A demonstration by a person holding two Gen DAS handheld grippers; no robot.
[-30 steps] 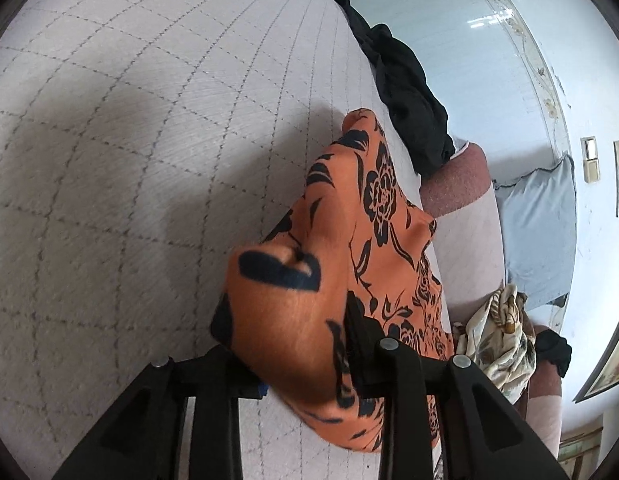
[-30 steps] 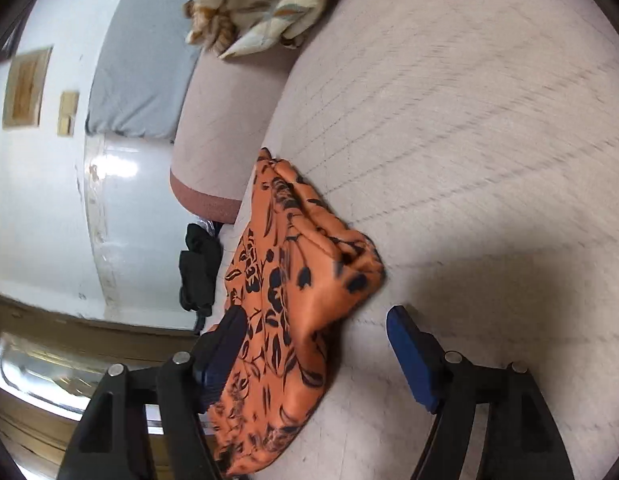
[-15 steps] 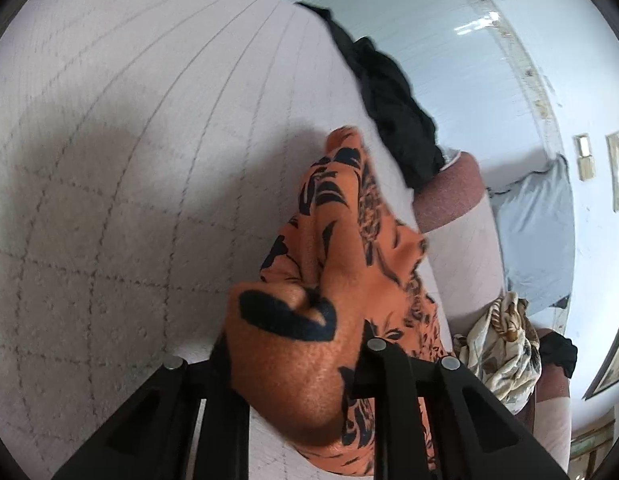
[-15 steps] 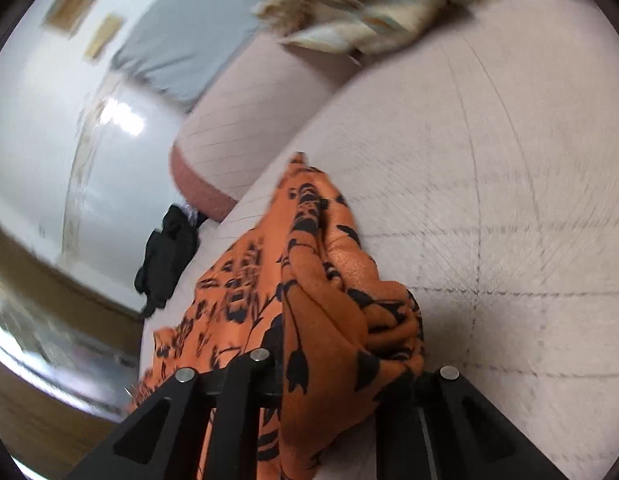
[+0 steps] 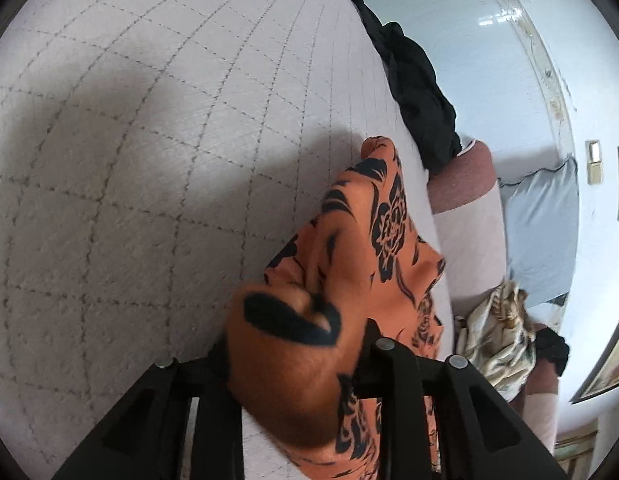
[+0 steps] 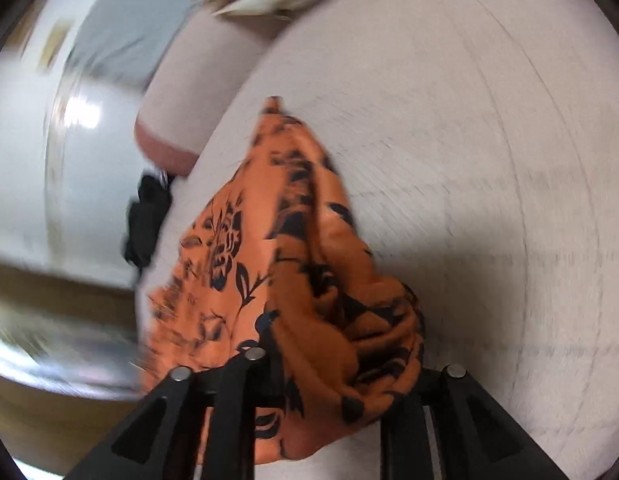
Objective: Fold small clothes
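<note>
While I look along my left hand-held gripper [image 5: 293, 364], I see its two black fingers pressed on a thick bunch of the orange cloth with black flower print [image 5: 373, 248]; the jaws have just opened a little further, but the bunch is between them and fills the gap. This cloth runs away from the fingers in a raised ridge over the pale quilted mattress with stitched diamond lines [image 5: 149, 160], and its far tip touches the mattress near the edge.

From the right wrist view, my right hand-held gripper [image 6: 329, 376] also has a gathered fold of the same orange cloth [image 6: 309, 264] clamped between its fingers. Its jaws too have just widened slightly, with the cloth between them. That picture is blurred, so I cannot tell the fine details.

Further away, a crumpled black garment [image 5: 417, 92] lies on the mattress edge, apart from the orange cloth. Beyond it is a rounded pink and reddish cushion [image 5: 465, 196], then a cream patterned cloth [image 5: 497, 332] in a heap, and a grey pillow [image 5: 541, 232] leaning at the white wall [image 5: 489, 60].
</note>
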